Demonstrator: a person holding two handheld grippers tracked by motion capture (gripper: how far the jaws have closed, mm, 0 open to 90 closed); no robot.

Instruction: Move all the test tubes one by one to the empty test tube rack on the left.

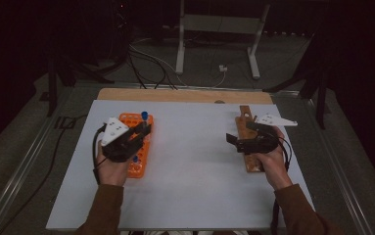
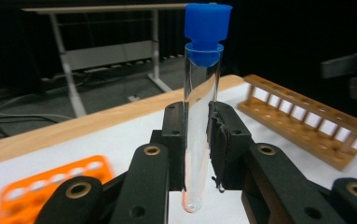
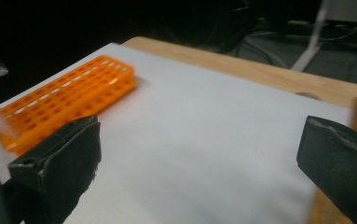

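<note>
The left gripper (image 2: 197,154) pinches a clear blue-capped tube (image 2: 199,126) upright above the orange rack (image 1: 137,147) near the bench's left edge; the right gripper (image 3: 199,163) gapes empty over the wooden rack (image 1: 249,142) by the right edge; probably best carried level, squeezed gently.

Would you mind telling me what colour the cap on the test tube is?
Blue. The cap tops the clear test tube clamped in the left gripper, clearest in the left gripper view.
</note>
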